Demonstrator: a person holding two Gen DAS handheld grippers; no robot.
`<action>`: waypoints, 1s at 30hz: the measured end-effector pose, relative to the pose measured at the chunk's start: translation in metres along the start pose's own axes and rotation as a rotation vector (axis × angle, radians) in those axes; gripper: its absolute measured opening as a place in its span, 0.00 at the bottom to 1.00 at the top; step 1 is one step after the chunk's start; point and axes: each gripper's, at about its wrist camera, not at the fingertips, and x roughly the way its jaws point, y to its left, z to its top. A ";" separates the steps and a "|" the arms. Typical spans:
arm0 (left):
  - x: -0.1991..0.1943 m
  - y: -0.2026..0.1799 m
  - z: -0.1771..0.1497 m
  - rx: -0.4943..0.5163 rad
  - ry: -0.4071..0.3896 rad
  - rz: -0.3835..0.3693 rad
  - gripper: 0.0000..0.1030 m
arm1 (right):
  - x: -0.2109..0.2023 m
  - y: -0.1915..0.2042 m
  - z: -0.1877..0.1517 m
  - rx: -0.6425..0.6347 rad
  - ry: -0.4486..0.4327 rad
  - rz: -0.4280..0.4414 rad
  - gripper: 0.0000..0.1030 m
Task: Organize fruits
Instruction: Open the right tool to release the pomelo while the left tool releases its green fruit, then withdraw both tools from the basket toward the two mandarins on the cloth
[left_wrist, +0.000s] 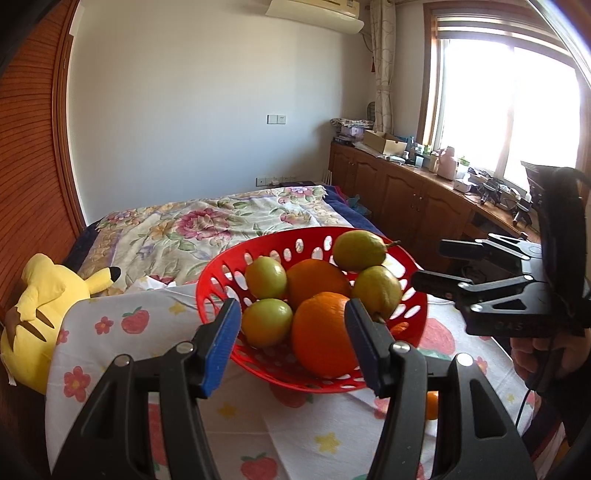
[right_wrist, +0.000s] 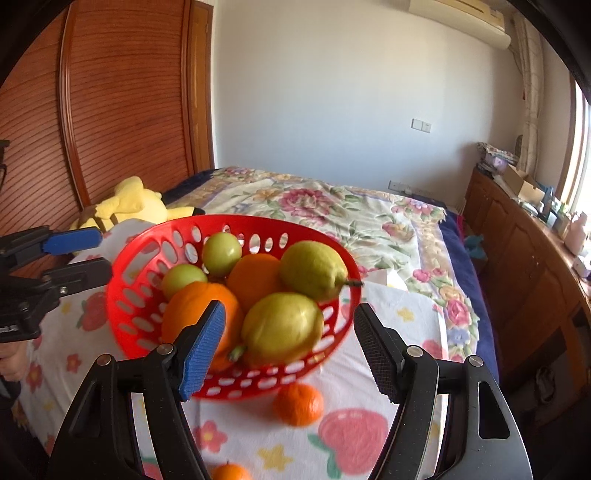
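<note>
Red basket (right_wrist: 125, 314) near cloth (right_wrist: 406, 332) edge, tangerine (right_wrist: 298, 404) beside

1. The red basket (right_wrist: 236, 288) is heaped with fruit, so you have no gap inside it.
2. In front of the basket, a small orange (right_wrist: 298, 404) blocks the cloth (right_wrist: 399, 325).
3. Right of the basket, that cloth lies open.

1. The right gripper (right_wrist: 290, 350) stands with its jaws apart and nothing between the pads.
2. Past it, a red basket (right_wrist: 147, 240) holds 2 oranges (right_wrist: 192, 306), 2 pears (right_wrist: 282, 326) and 2 small green fruits (right_wrist: 221, 251).
3. 2 tangerines (right_wrist: 298, 404) lie on the fruit-print cloth (right_wrist: 399, 325) just in front of the basket.
4. The left gripper (right_wrist: 75, 254) shows at the left edge, beside the basket.
</note>
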 end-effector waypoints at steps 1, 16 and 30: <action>-0.002 -0.003 -0.002 0.001 -0.003 -0.001 0.58 | -0.005 -0.002 -0.003 0.009 -0.004 0.005 0.71; -0.011 -0.060 -0.029 0.061 0.014 -0.099 0.61 | -0.043 -0.024 -0.058 0.072 0.007 -0.024 0.69; 0.016 -0.102 -0.062 0.099 0.122 -0.181 0.60 | -0.042 -0.034 -0.091 0.107 0.046 -0.011 0.64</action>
